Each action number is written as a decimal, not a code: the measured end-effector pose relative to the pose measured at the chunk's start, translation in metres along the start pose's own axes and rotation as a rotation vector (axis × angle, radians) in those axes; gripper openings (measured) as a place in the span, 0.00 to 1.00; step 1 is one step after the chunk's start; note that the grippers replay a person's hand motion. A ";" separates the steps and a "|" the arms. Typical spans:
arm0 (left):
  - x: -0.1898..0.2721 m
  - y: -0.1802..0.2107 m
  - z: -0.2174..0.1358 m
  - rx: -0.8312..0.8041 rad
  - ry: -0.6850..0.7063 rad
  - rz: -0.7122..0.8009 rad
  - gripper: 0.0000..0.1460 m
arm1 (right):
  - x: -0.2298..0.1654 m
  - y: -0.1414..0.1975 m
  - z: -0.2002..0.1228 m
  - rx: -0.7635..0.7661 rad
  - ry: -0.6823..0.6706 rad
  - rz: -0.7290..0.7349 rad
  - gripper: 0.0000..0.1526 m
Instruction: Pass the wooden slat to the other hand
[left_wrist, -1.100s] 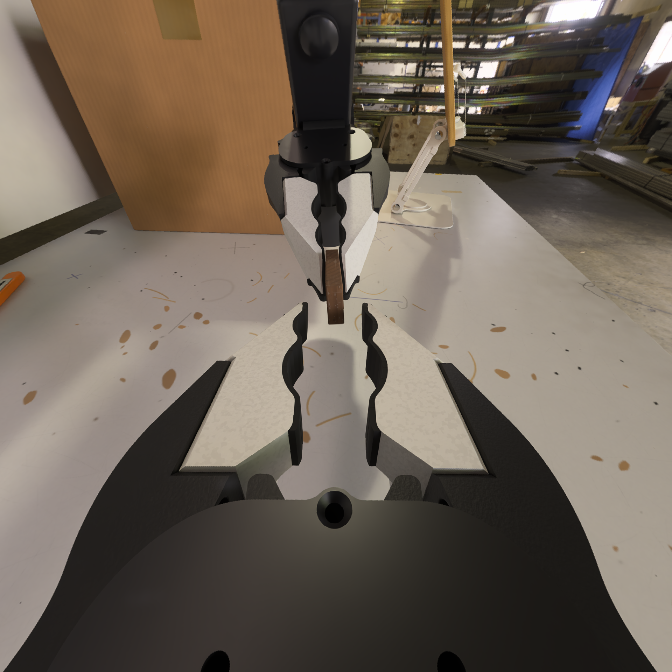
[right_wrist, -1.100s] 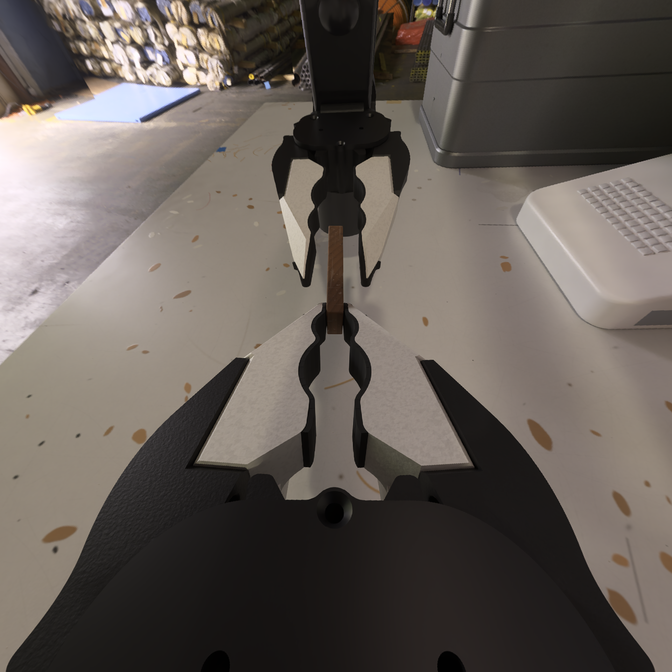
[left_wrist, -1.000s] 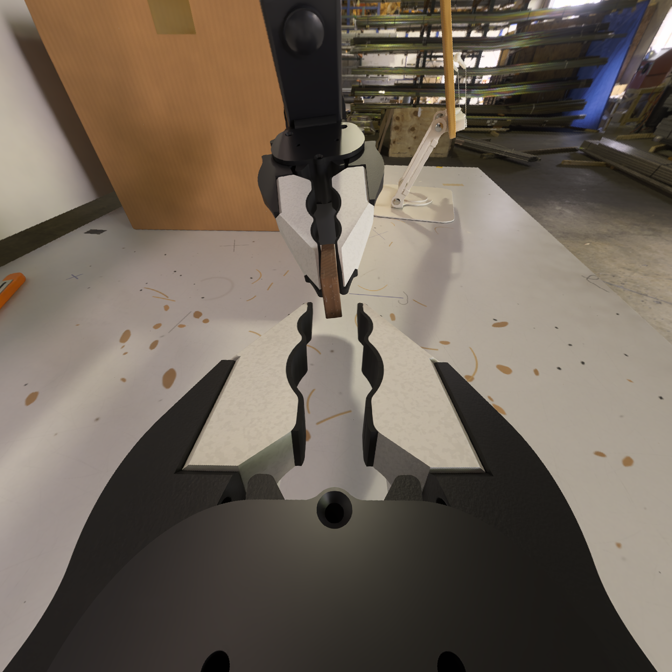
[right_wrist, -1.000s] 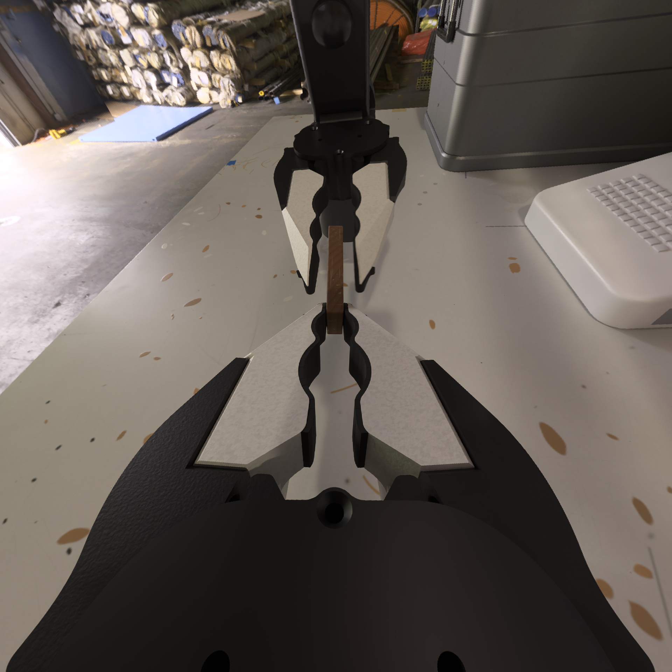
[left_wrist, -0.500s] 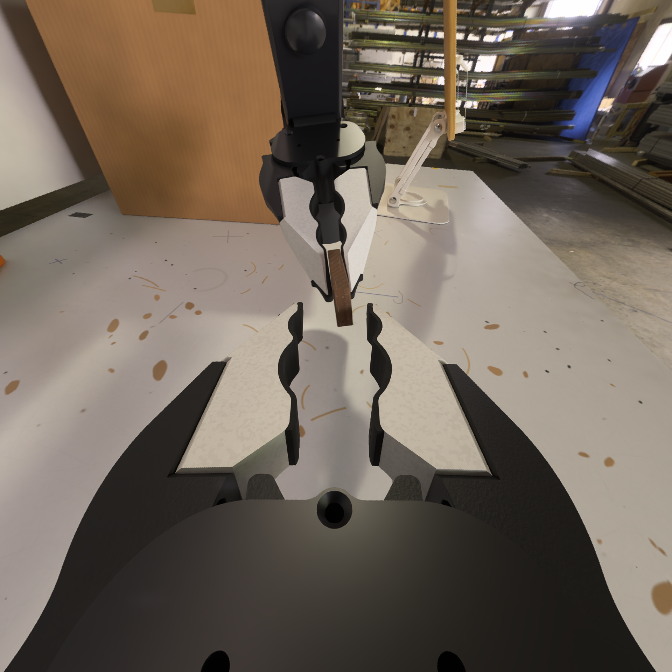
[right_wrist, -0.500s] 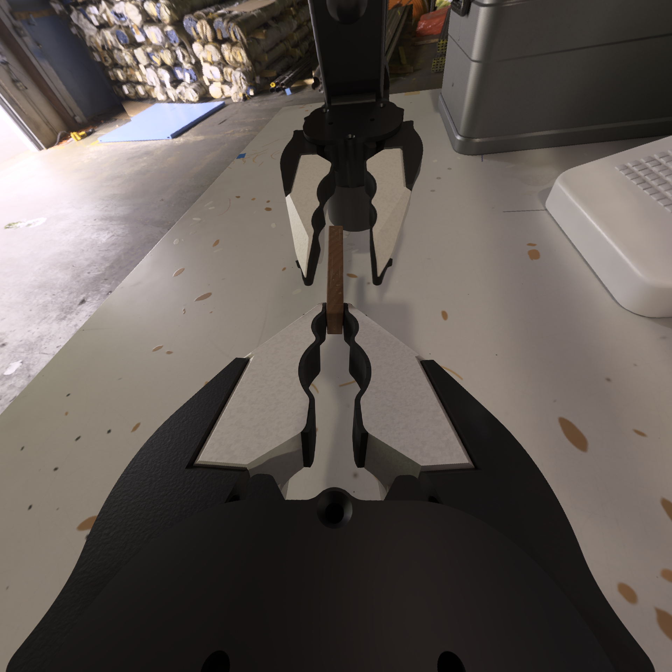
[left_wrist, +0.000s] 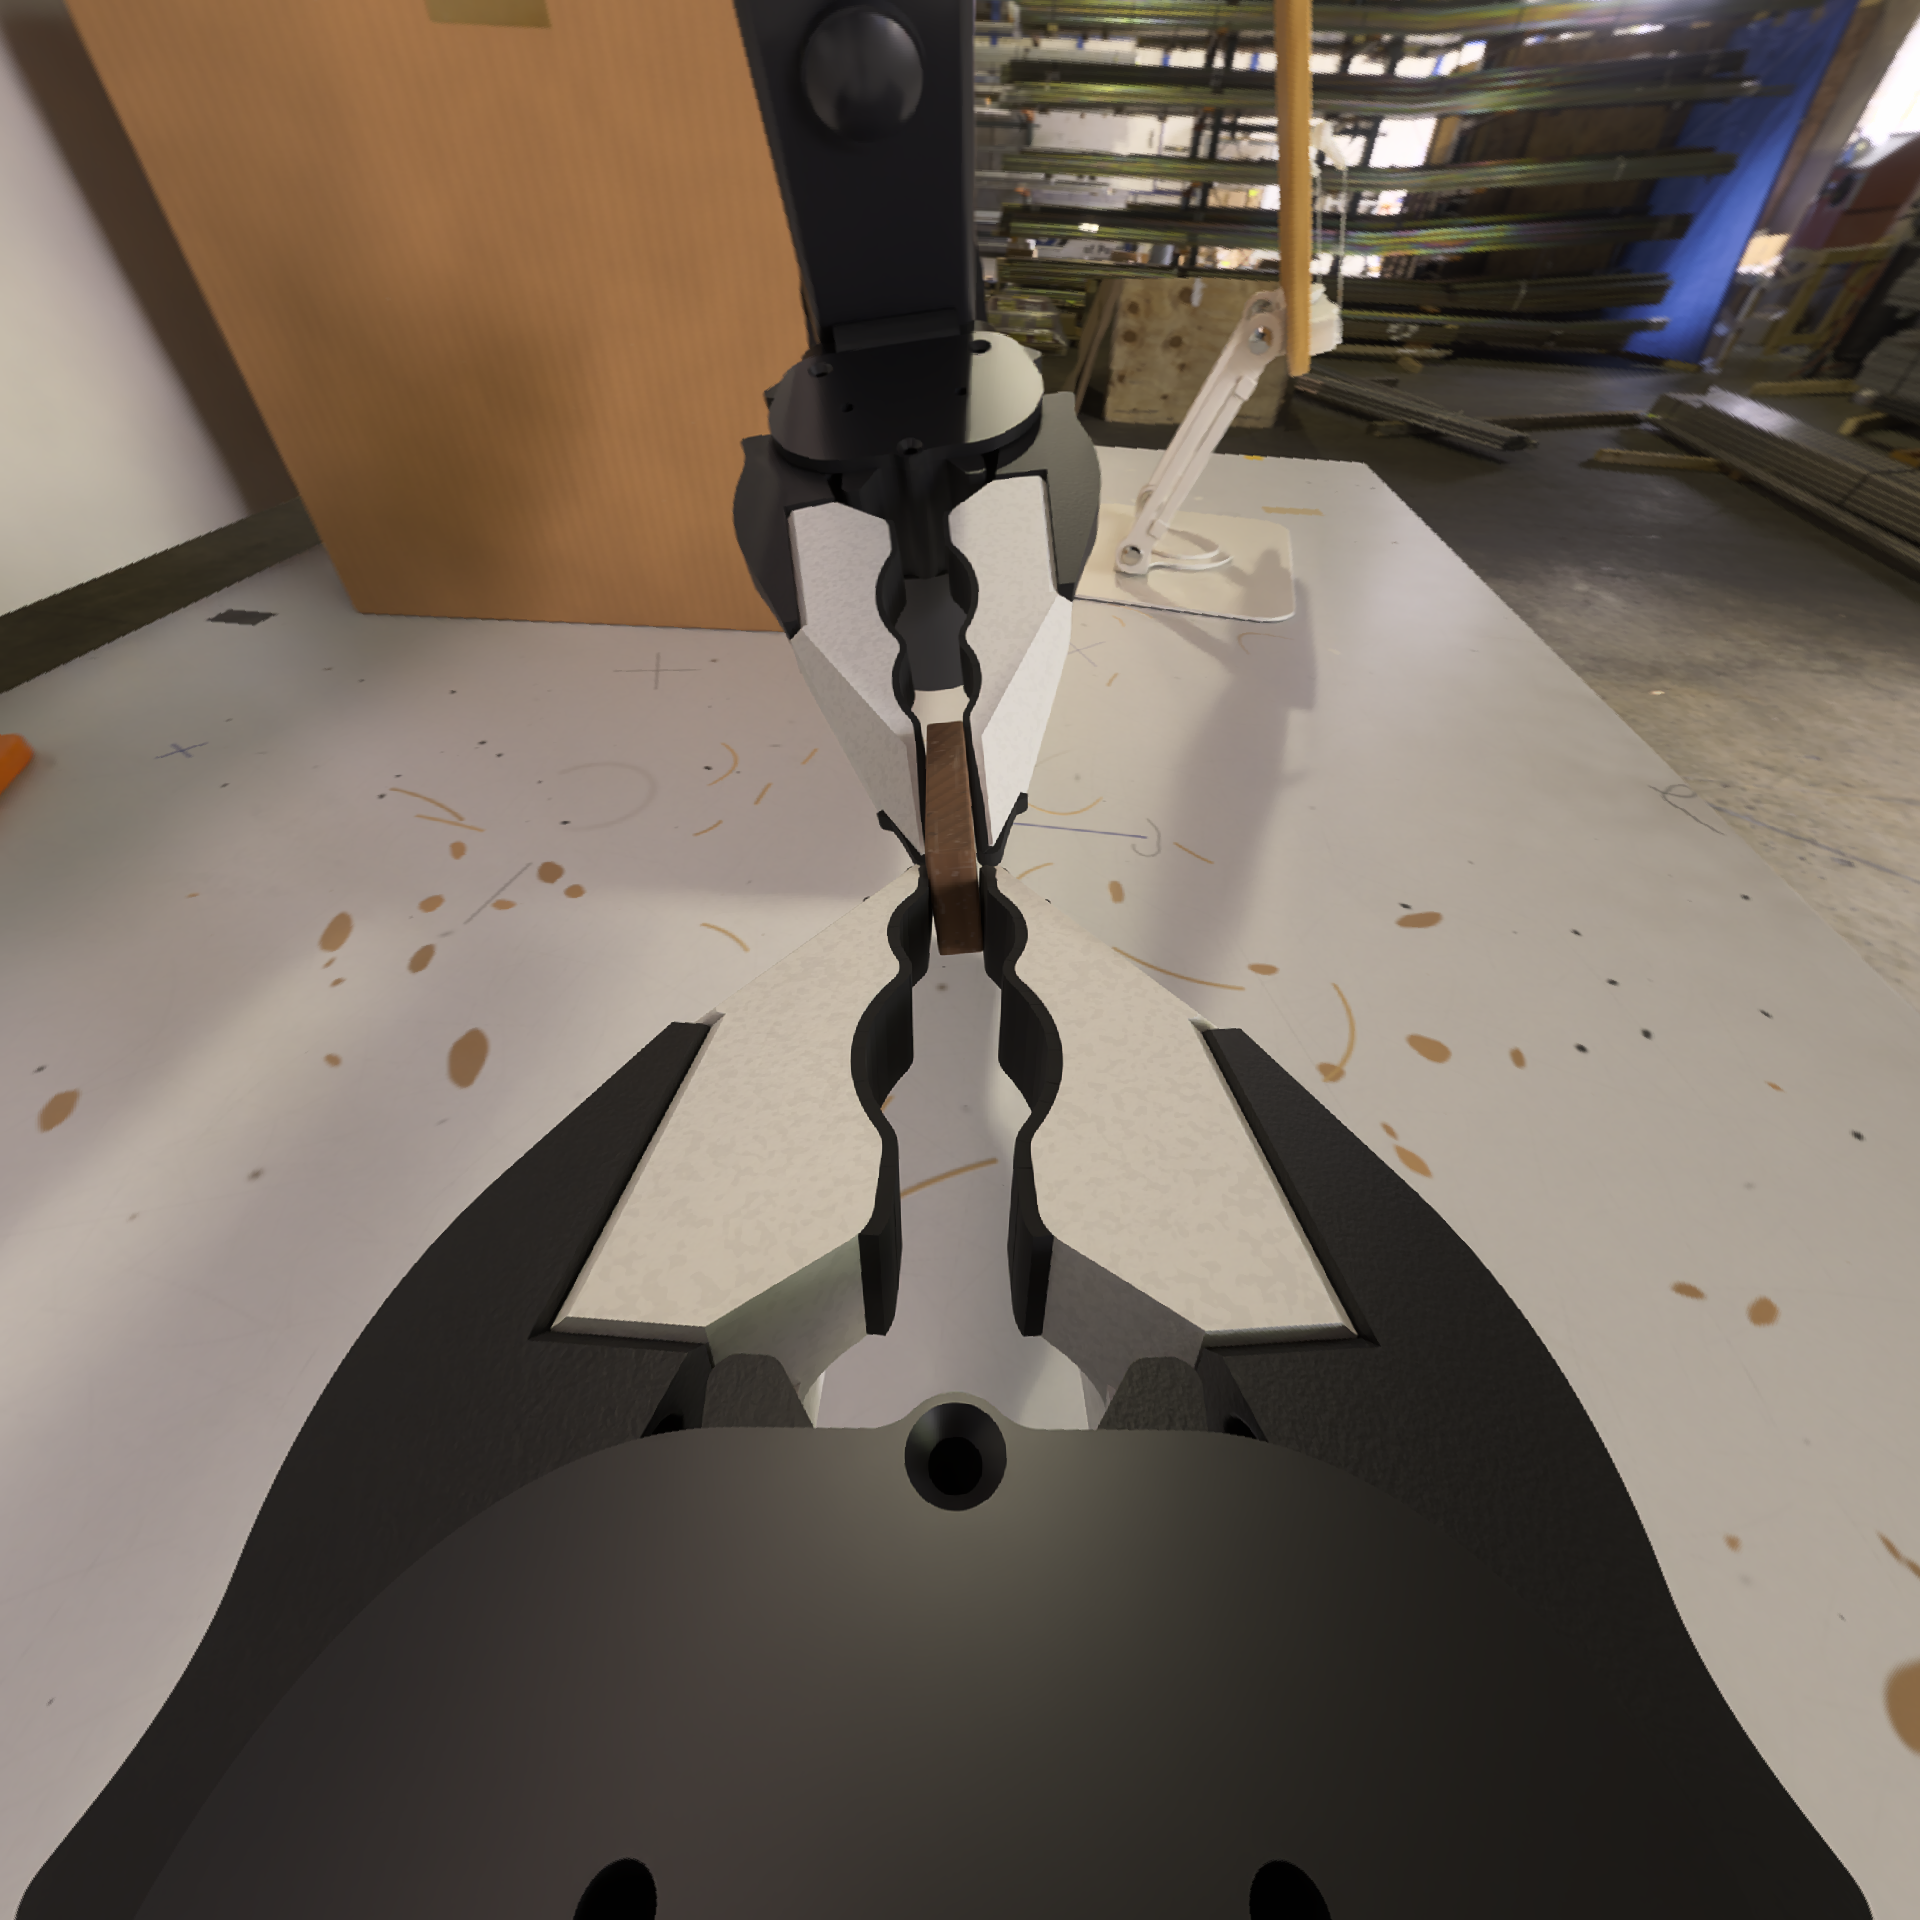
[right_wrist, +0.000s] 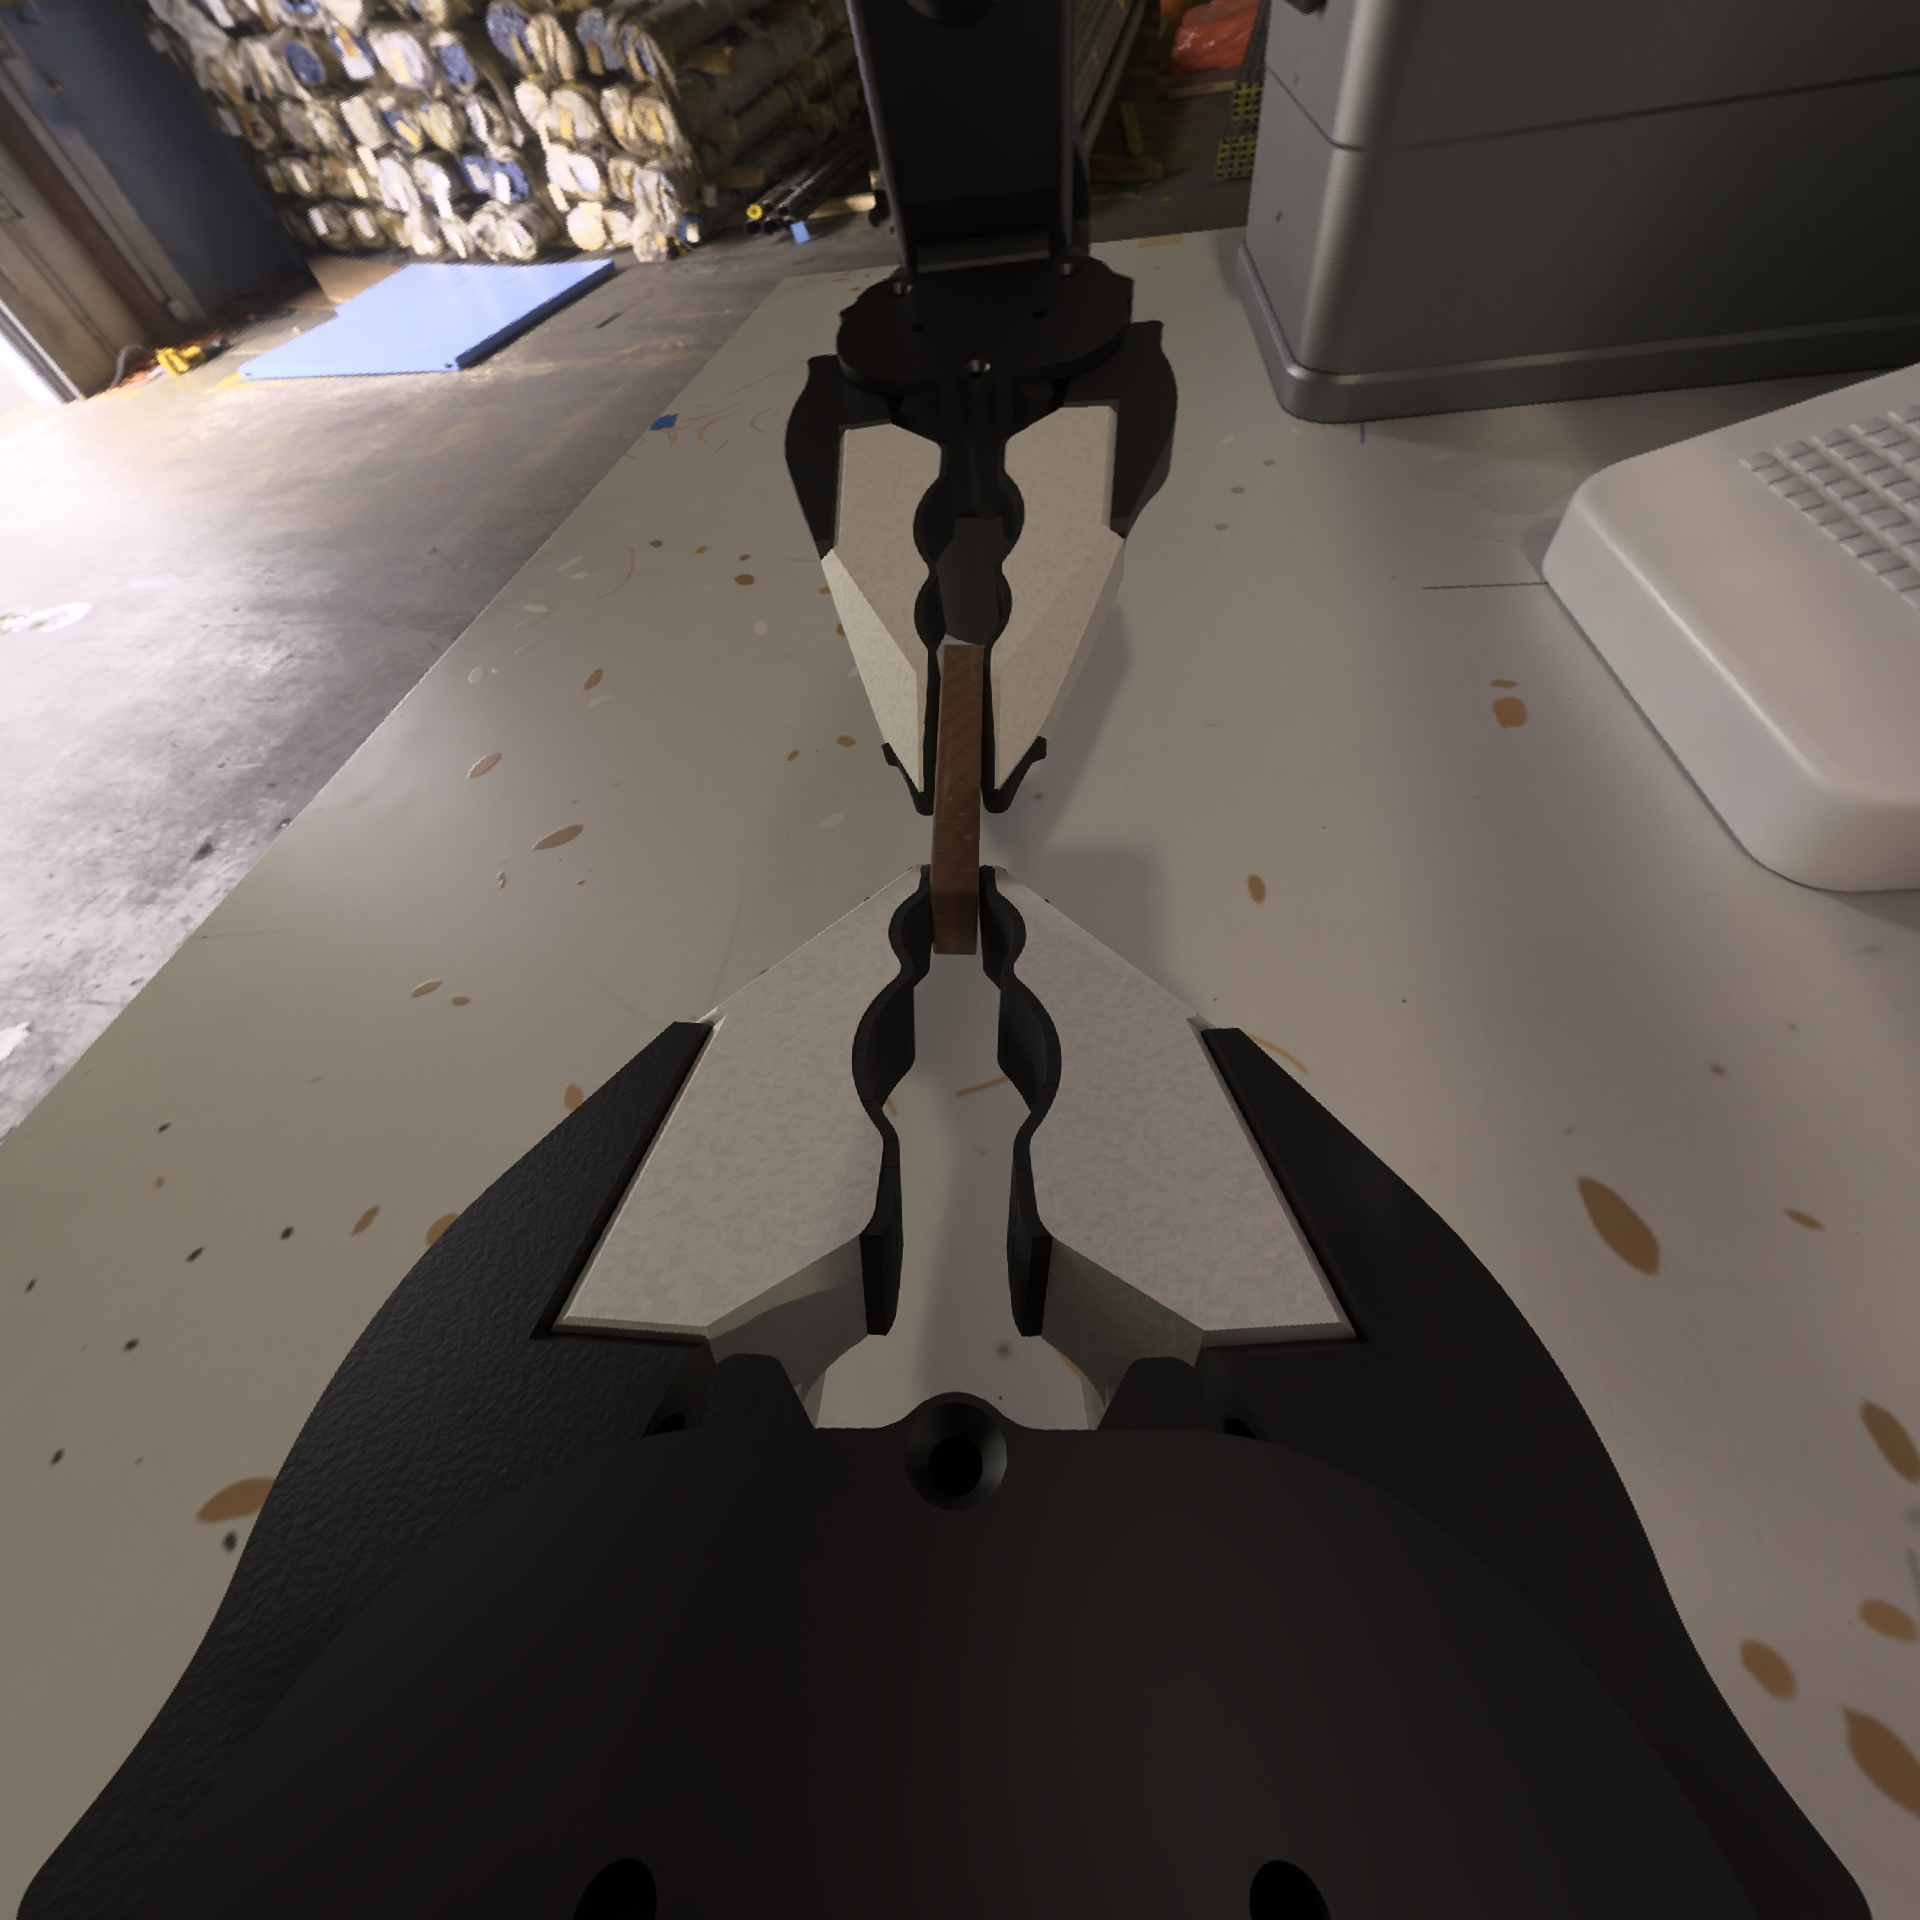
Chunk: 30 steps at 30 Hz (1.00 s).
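Wooden slat (left_wrist: 954, 831) bridges both claws above the counter (left_wrist: 312, 1039): left claw (left_wrist: 954, 896) and right claw (right_wrist: 954, 883) each clenched on an end.

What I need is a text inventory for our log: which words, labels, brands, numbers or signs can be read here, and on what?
No readable text anywhere.
Cardboard box: a pale patch at its top edge, no writing visible.
Table: pen crosses and curls, too faint to read as letters.
White device: a raised grid only.
Grey case: plain.
Wooden slat: unmarked.
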<state>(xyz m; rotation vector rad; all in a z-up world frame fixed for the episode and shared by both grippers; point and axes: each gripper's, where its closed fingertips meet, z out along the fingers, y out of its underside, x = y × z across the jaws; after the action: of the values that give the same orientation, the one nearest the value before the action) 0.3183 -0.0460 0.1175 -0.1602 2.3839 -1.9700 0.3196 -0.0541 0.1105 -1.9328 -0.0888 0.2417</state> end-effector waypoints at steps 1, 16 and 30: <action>-0.002 0.000 0.000 0.001 -0.014 -0.005 0.06 | 0.002 0.000 0.000 0.000 0.009 0.003 0.05; -0.084 0.008 -0.033 0.069 -0.251 -0.547 0.05 | 0.016 -0.011 -0.066 0.142 0.456 0.041 0.25; -0.108 0.024 -0.046 -0.043 -0.454 -0.321 0.05 | 0.052 0.030 -0.119 0.137 0.821 0.044 0.14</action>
<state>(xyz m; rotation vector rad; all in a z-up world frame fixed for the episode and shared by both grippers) 0.4195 0.0152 0.0998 -0.9349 2.1976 -1.7437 0.3937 -0.1648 0.1172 -1.7633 0.4994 -0.5112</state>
